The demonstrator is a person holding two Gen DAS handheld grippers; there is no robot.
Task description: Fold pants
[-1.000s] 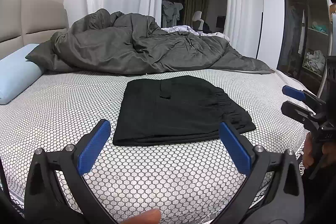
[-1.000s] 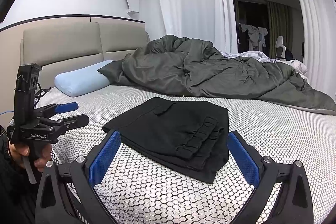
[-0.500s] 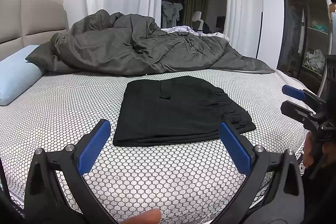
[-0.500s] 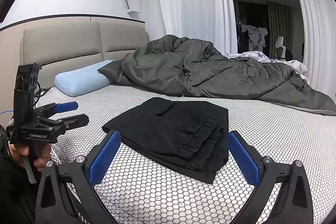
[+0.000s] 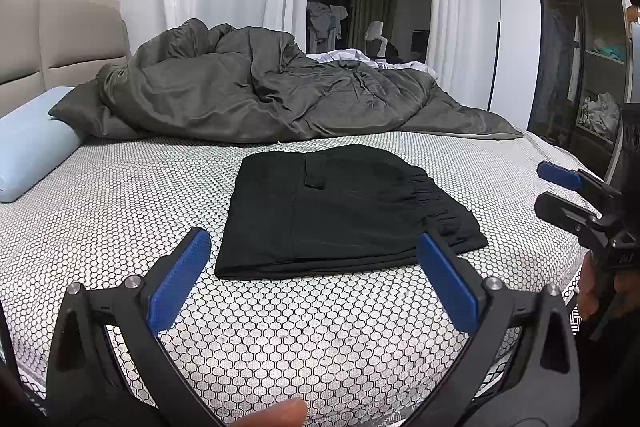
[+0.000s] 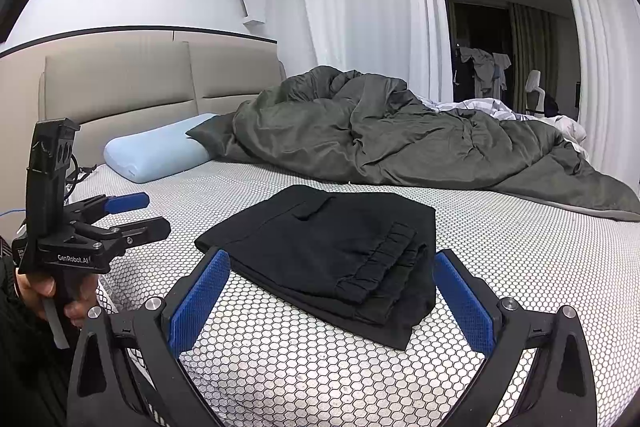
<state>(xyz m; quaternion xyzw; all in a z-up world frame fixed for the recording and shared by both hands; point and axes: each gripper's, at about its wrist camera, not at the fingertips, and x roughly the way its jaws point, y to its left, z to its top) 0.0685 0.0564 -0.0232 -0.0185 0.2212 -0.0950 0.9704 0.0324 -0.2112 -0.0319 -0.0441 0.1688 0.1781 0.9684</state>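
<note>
While your fingers (image 5: 182,279) stand spread, the folded black fabric pants (image 5: 336,211) lie untouched.
Both your left gripper (image 5: 314,285) and right gripper (image 6: 330,301) gape empty, pants ahead beyond the fingertips on the honeycomb-patterned bed (image 5: 120,203).

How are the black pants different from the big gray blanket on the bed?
The black pants are folded into a neat flat rectangle; the gray blanket is crumpled in a lumpy heap. The pants are black and smaller; the blanket is dark gray and stretches across the bed. The pants lie nearer the open grippers, the blanket behind. Both rest on the honeycomb-patterned sheet.
</note>
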